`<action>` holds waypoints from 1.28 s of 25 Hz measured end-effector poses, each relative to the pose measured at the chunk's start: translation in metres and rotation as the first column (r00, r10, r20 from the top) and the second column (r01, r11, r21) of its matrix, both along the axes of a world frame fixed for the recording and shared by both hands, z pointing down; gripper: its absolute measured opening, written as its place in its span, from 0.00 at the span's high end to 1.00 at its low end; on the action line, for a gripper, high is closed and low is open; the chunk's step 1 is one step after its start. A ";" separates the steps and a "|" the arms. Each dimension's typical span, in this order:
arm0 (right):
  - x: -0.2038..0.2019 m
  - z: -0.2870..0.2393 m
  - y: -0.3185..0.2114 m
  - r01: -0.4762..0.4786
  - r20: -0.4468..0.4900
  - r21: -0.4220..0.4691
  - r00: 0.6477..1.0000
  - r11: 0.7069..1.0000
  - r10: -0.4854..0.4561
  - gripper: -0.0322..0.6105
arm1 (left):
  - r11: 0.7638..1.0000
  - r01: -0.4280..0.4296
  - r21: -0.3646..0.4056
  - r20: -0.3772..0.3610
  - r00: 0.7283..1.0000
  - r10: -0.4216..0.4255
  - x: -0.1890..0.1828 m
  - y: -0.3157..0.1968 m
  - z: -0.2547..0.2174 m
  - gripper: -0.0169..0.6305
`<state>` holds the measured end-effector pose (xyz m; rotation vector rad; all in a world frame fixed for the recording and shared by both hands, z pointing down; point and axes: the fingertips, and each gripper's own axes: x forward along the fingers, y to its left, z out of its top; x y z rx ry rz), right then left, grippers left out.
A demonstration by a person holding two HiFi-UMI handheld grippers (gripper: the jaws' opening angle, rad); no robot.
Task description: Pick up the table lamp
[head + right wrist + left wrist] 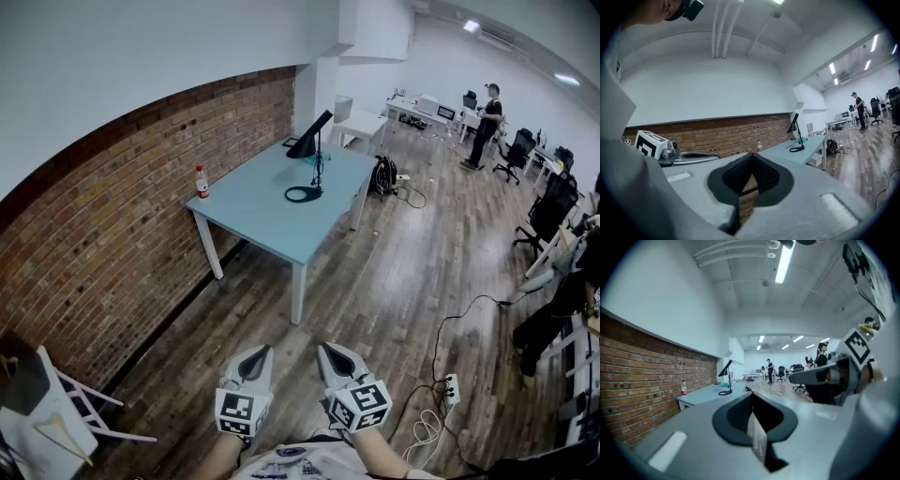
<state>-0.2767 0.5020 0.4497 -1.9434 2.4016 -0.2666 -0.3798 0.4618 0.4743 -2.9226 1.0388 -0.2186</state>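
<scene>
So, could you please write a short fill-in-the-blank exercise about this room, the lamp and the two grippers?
1. The black table lamp with a ring-shaped base stands on the light blue ____.
2. The small plastic bottle with a red label stands near the red ____ wall.
3. The jaws of the left gripper and the right gripper are ____ (open or shut).
Missing words: table; brick; shut.

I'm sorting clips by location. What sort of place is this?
Probably an open-plan office or lab: desks and office chairs at the far end, strip ceiling lights, and a blue table by the brick wall bearing a lamp.
</scene>
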 end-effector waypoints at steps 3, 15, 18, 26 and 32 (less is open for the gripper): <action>0.004 0.005 0.005 0.005 0.007 -0.007 1.000 1.000 -0.005 0.95 | 1.000 0.011 -0.022 -0.016 1.000 -0.011 0.009 0.003 0.003 0.99; 0.046 0.009 -0.010 0.019 0.026 -0.006 0.999 1.000 -0.019 0.95 | 0.999 -0.006 -0.031 0.014 1.000 0.006 0.055 -0.009 0.018 0.99; 0.062 0.010 -0.018 0.036 0.026 -0.009 0.999 0.999 -0.035 0.95 | 1.000 0.004 -0.025 0.011 1.000 -0.003 0.073 -0.019 0.019 0.99; 0.122 0.005 -0.020 0.033 0.033 0.005 0.999 0.999 -0.033 0.95 | 1.000 0.002 -0.019 0.029 1.000 -0.002 0.132 -0.029 0.018 0.99; 0.158 0.009 -0.027 0.015 0.040 0.006 0.999 1.000 -0.015 0.95 | 1.000 -0.006 -0.007 0.036 0.999 0.007 0.166 -0.045 0.017 0.99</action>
